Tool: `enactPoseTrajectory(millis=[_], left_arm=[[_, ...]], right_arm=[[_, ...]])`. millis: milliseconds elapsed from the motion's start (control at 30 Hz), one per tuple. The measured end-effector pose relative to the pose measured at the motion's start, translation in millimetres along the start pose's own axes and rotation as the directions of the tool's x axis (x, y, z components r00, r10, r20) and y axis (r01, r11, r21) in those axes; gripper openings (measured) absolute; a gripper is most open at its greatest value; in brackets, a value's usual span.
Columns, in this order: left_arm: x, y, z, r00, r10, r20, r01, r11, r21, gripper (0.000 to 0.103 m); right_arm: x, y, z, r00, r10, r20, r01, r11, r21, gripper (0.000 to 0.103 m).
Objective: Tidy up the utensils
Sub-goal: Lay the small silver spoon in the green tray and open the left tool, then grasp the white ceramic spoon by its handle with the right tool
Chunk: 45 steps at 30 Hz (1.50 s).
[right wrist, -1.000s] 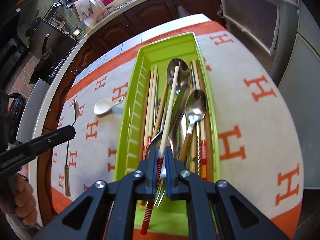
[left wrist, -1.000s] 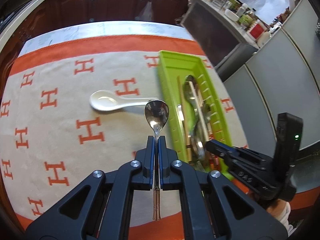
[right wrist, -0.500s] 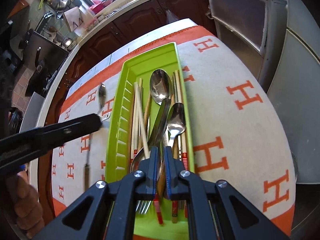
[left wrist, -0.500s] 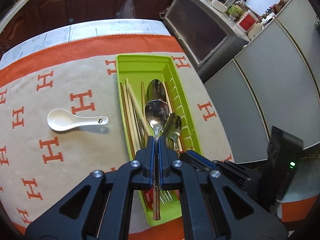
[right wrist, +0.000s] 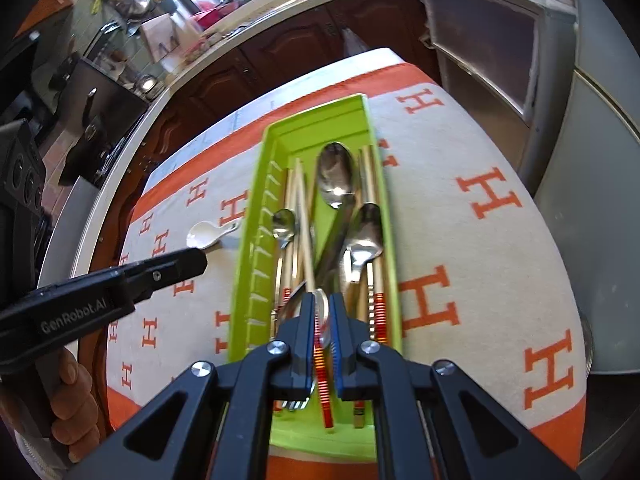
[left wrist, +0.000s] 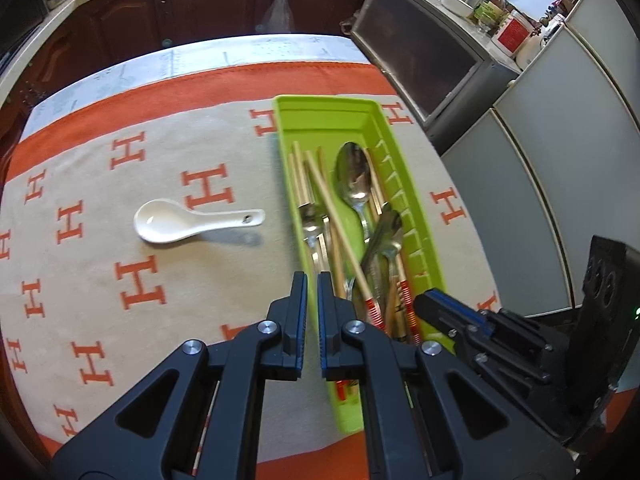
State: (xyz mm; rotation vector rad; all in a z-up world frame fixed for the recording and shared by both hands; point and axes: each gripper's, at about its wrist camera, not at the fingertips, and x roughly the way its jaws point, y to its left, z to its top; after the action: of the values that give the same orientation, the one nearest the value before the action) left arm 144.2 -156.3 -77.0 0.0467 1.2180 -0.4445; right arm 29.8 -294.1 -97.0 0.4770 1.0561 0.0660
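A green utensil tray point(left wrist: 416, 208) point(right wrist: 248, 264) lies on the orange-and-cream H-patterned cloth, holding metal spoons point(left wrist: 354, 178) point(right wrist: 335, 174), wooden chopsticks point(left wrist: 340, 232) and a fork. A small metal spoon point(left wrist: 310, 216) point(right wrist: 283, 226) lies in the tray's left part. My left gripper point(left wrist: 312, 280) hovers over the tray's left rim, jaws slightly apart and empty. A white ceramic spoon point(left wrist: 192, 224) point(right wrist: 206, 234) lies on the cloth left of the tray. My right gripper point(right wrist: 322, 304) is above the tray's near end, jaws slightly apart around a red-striped chopstick point(right wrist: 320, 360) without clamping it.
The cloth covers a table whose far edge point(left wrist: 200, 52) shows bare marble. Dark wood cabinets point(left wrist: 200, 8) stand behind. Grey cabinets point(left wrist: 540, 184) stand close on the right. The right gripper's body point(left wrist: 500, 332) is by the tray's near right corner.
My left gripper opened and let go of the metal spoon, which now lies in the tray. It has drawn back toward the left. My right gripper has parted slightly.
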Motion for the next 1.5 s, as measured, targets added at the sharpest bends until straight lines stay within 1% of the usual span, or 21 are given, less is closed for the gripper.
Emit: enactPoseTrajectory(millis=[167, 367, 433, 467, 500, 533, 567, 633, 700, 867, 967, 1033, 1100, 1267, 1400, 1500], left_arm=[[-6, 32, -20, 0.999, 0.040, -0.011, -0.041, 0.998, -0.048, 0.003], [-18, 78, -45, 0.994, 0.113, -0.003, -0.113, 0.987, -0.110, 0.004], [-21, 93, -51, 0.991, 0.132, -0.004, -0.131, 0.983, -0.131, 0.009], [-23, 103, -54, 0.990, 0.138, -0.001, -0.137, 0.980, -0.147, 0.011], [-25, 109, -57, 0.990, 0.143, 0.002, -0.141, 0.978, -0.156, 0.016], [-28, 116, -60, 0.989, 0.149, 0.006, -0.146, 0.975, -0.168, 0.021], [-31, 123, -62, 0.988, 0.154, 0.012, -0.150, 0.972, -0.179, 0.024], [-35, 135, -65, 0.986, 0.166, 0.022, -0.159, 0.967, -0.198, 0.035], [-39, 145, -68, 0.984, 0.176, 0.031, -0.165, 0.963, -0.215, 0.039], [-45, 174, -74, 0.981, 0.190, 0.040, -0.173, 0.950, -0.260, 0.039], [-42, 189, -75, 0.979, 0.198, 0.039, -0.179, 0.941, -0.287, 0.039], [-39, 197, -75, 0.979, 0.200, 0.032, -0.181, 0.936, -0.300, 0.039], [-35, 204, -75, 0.981, 0.194, 0.025, -0.177, 0.933, -0.313, 0.039], [-25, 219, -74, 0.983, 0.183, 0.011, -0.169, 0.927, -0.335, 0.039], [-17, 227, -70, 0.984, 0.179, 0.003, -0.167, 0.923, -0.346, 0.039], [-13, 231, -69, 0.985, 0.171, -0.001, -0.161, 0.922, -0.352, 0.039]], right_arm=[[0, 23, -2, 1.000, 0.019, 0.000, -0.019, 0.998, -0.065, 0.007], [2, 53, -3, 1.000, 0.029, -0.001, -0.029, 0.986, -0.165, 0.007], [5, 67, -2, 0.999, 0.035, -0.009, -0.036, 0.979, -0.199, 0.008], [6, 71, -1, 0.999, 0.035, -0.011, -0.037, 0.977, -0.210, 0.012], [7, 77, -1, 0.999, 0.036, -0.011, -0.037, 0.973, -0.227, 0.017], [8, 84, 0, 0.999, 0.036, -0.006, -0.036, 0.968, -0.249, 0.018], [8, 92, 0, 0.999, 0.035, 0.002, -0.033, 0.961, -0.275, 0.020], [9, 104, 1, 0.999, 0.031, 0.009, -0.027, 0.947, -0.319, 0.020], [12, 115, 3, 0.999, 0.030, 0.011, -0.024, 0.932, -0.361, 0.020], [30, 142, 14, 1.000, 0.009, 0.015, -0.001, 0.880, -0.474, 0.022], [44, 153, 19, 1.000, -0.011, 0.015, 0.017, 0.852, -0.523, 0.023], [57, 161, 23, 1.000, -0.027, 0.014, 0.030, 0.826, -0.563, 0.023], [73, 168, 25, 0.999, -0.052, 0.005, 0.045, 0.797, -0.602, 0.023], [109, 183, 25, 0.995, -0.099, -0.034, 0.051, 0.738, -0.673, 0.023], [132, 195, 24, 0.989, -0.141, -0.037, 0.071, 0.687, -0.723, 0.023], [147, 200, 22, 0.982, -0.186, -0.034, 0.095, 0.641, -0.761, 0.023]])
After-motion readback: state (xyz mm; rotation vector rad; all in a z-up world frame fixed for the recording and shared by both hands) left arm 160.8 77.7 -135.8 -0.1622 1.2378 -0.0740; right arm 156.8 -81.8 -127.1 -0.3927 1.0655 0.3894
